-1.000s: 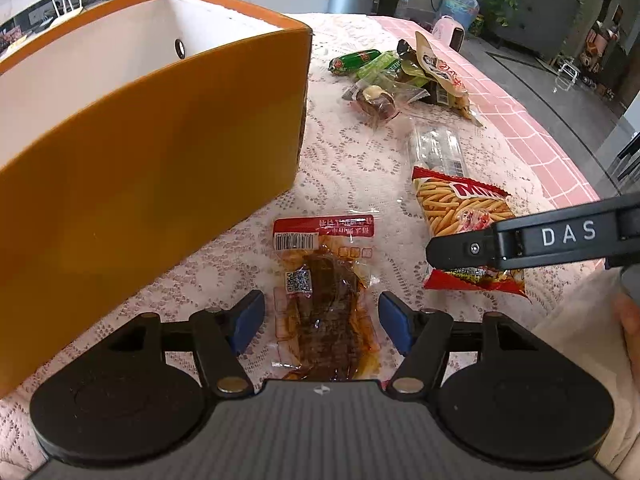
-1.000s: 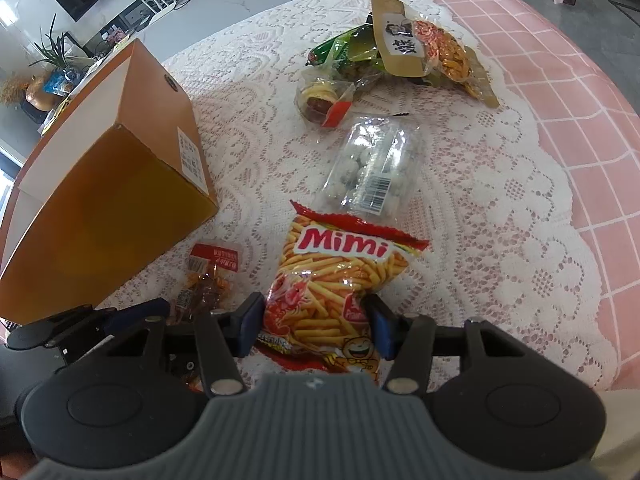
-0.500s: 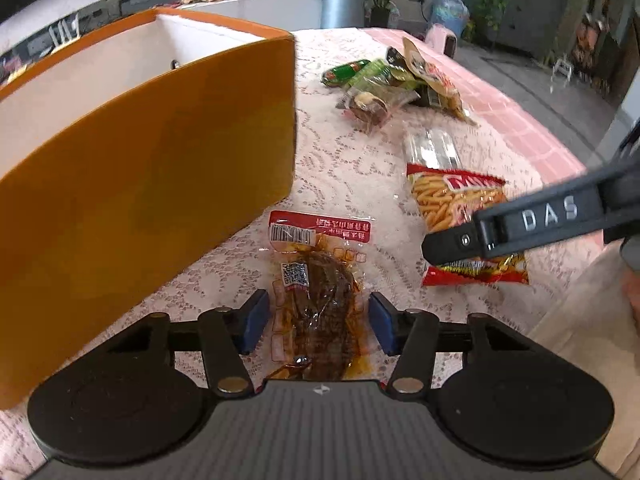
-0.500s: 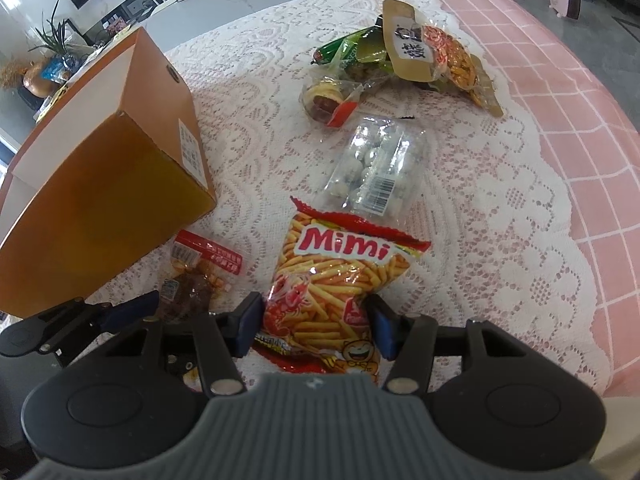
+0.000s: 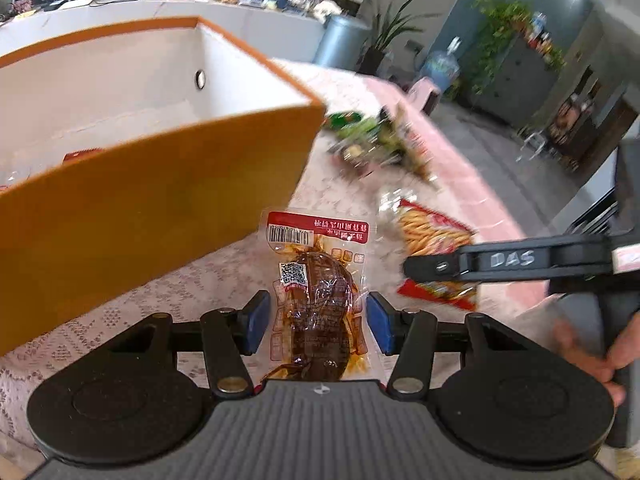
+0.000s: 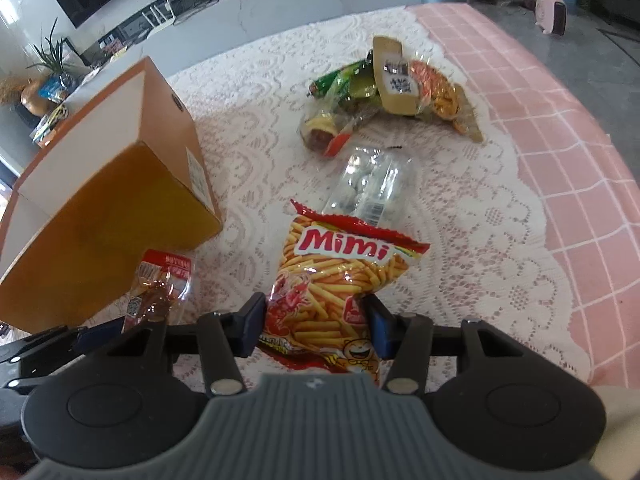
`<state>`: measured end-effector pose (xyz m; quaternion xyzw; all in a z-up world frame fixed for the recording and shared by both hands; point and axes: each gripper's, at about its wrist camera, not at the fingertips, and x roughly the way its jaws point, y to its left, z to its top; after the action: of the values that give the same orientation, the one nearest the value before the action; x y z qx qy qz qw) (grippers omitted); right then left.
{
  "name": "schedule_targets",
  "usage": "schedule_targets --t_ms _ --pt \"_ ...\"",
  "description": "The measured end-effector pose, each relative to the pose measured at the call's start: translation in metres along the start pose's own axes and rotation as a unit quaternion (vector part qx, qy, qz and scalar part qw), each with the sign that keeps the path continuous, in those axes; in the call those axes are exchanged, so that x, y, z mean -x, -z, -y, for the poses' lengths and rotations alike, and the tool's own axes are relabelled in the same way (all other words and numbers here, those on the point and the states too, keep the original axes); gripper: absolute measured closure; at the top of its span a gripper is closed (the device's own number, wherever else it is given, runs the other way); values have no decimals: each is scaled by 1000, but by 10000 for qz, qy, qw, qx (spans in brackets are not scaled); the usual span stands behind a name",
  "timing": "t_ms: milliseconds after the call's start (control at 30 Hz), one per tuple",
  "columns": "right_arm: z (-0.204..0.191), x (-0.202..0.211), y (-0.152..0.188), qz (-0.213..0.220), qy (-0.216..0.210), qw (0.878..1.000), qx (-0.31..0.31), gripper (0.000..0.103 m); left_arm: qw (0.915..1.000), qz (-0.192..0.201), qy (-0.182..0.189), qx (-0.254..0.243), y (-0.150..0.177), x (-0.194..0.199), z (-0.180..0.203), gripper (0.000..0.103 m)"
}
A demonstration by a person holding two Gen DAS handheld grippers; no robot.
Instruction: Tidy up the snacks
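Observation:
My left gripper (image 5: pixel 318 322) is shut on a clear pouch of brown braised meat with a red header (image 5: pixel 318 280) and holds it up off the lace cloth, beside the orange box (image 5: pixel 152 200). My right gripper (image 6: pixel 316 328) is shut on the red Mimi chip bag (image 6: pixel 332 280), whose bottom sits between the blue pads. The meat pouch also shows in the right wrist view (image 6: pixel 158 292), with the left gripper's finger (image 6: pixel 52 340) below it. The right gripper's arm (image 5: pixel 508 264) crosses the Mimi bag (image 5: pixel 436 248) in the left wrist view.
The orange box is open with a white inside (image 5: pixel 120 92) and holds a snack or two at its left. A clear bag of round sweets (image 6: pixel 372 184) lies beyond the Mimi bag. A heap of green and brown snack packs (image 6: pixel 384 88) lies further back. The pink checked table edge (image 6: pixel 580 160) runs on the right.
Both grippers have closed on their snacks. The left gripper has lifted the meat pouch and risen, so the inside of the box now shows. The Mimi bag is pinched and tilted.

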<state>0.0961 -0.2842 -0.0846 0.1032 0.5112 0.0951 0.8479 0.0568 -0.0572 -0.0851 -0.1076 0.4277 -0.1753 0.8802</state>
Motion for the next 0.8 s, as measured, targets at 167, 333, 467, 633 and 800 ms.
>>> schedule_targets --t_ms 167,333,467,633,800 --pt "-10 18 7 166 39 9999 0 52 9990 322 317 34 -6 26 6 44" --pt "-22 44 5 574 168 9982 90 52 9956 773 499 161 -18 55 4 44" --pt "-43 70 -6 912 -5 9952 342 52 9914 1148 509 366 -36 77 -4 43" --pt "-79 87 -24 1168 -284 9887 891 52 9871 1456 210 627 -60 92 -24 43" --pt "-118 85 -47 1267 -479 9795 1493 52 9827 1587 -58 958 -85 94 -50 43"
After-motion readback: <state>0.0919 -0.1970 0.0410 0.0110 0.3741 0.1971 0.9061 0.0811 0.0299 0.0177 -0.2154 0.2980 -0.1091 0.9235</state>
